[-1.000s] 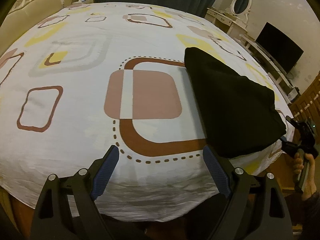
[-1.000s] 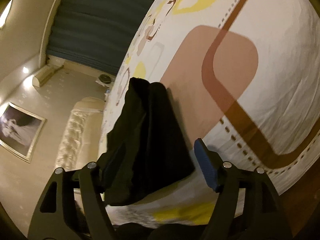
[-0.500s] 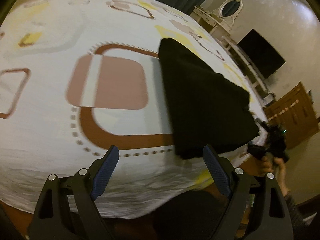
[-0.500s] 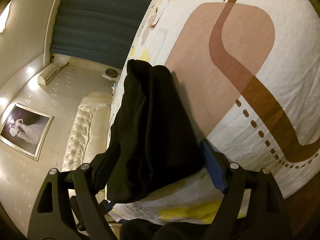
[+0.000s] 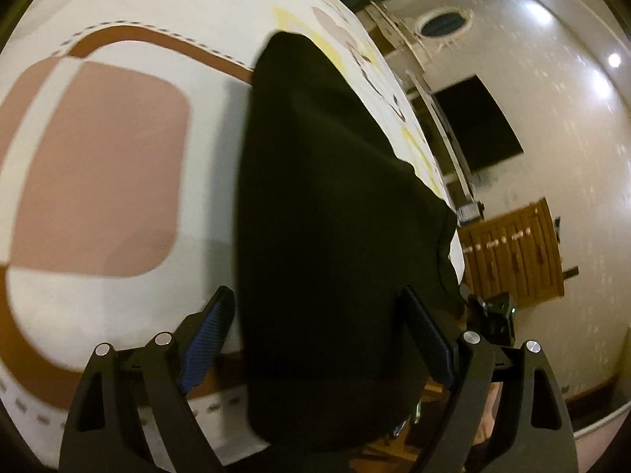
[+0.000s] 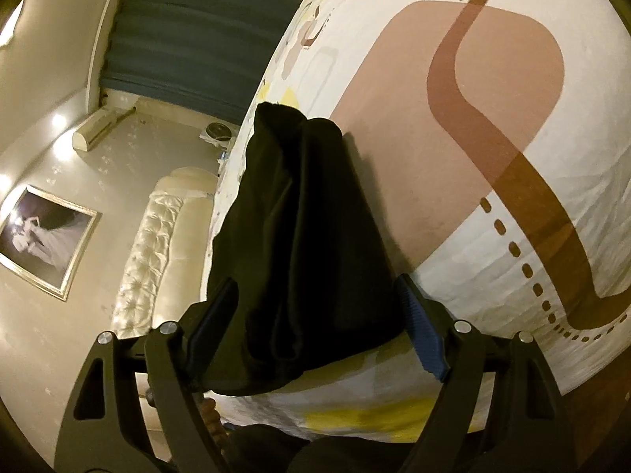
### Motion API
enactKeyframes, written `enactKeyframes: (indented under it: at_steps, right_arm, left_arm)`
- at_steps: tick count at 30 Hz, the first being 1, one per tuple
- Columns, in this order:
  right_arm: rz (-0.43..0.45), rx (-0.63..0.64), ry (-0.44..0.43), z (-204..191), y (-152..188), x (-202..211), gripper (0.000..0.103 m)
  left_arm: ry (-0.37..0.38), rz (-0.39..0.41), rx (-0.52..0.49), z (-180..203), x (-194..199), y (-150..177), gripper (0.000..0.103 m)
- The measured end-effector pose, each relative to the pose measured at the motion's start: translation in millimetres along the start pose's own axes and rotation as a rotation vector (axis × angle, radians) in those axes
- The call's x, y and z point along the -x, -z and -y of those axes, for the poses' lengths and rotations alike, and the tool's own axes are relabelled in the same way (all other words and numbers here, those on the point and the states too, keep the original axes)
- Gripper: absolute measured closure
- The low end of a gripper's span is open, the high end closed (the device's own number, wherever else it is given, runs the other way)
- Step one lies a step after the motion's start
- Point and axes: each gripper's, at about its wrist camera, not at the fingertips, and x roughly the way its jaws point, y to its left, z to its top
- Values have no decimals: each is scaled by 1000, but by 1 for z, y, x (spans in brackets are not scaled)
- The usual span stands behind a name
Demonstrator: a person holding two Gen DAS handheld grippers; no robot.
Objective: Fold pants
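The black pants [image 5: 335, 216] lie folded in a long strip on the patterned bed sheet [image 5: 98, 165], their near end hanging over the bed's edge. My left gripper [image 5: 319, 339] is open, its blue-padded fingers on either side of the pants' near end. My right gripper [image 6: 315, 327] is open too and straddles the other corner of the same end of the pants [image 6: 299, 244]. The right gripper's body shows small in the left wrist view [image 5: 493, 315], just past the pants' edge.
The bed's white sheet [image 6: 512, 157] has brown, pink and yellow shapes. A wooden cabinet [image 5: 512, 256], a dark TV [image 5: 477, 126] and a dresser with an oval mirror [image 5: 445, 25] stand past the bed. A padded headboard [image 6: 157, 244] and a framed picture [image 6: 43, 236] are at the right wrist view's left.
My left gripper has swung right and closer, from the bare sheet to straddling the pants' end. My right gripper has moved in closer around the pants. Both stay open.
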Motion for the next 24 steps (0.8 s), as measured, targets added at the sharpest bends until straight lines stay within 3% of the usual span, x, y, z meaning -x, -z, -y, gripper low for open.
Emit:
enactKeyframes:
  at_steps: [1, 2, 5, 8, 15, 24]
  right_arm:
    - [-3, 10, 14, -2, 0, -1, 24]
    - [-8, 37, 50, -5, 1, -3, 34]
    - [-22, 73, 91, -9, 3, -5, 55]
    - [-21, 84, 91, -13, 5, -4, 62]
    - [-20, 118, 95, -37, 8, -13, 67]
    - [-116, 168, 45, -66, 19, -63, 67]
  left_arm:
    - [-7, -7, -11, 2, -3, 0, 33]
    - [-25, -15, -18, 3, -7, -1, 40]
    - [-49, -5, -19, 2, -8, 1, 53]
    - [-48, 2, -12, 2, -3, 1, 60]
    - [-115, 27, -36, 11, 7, -4, 66]
    - [-223, 95, -44, -10, 56, -9, 67]
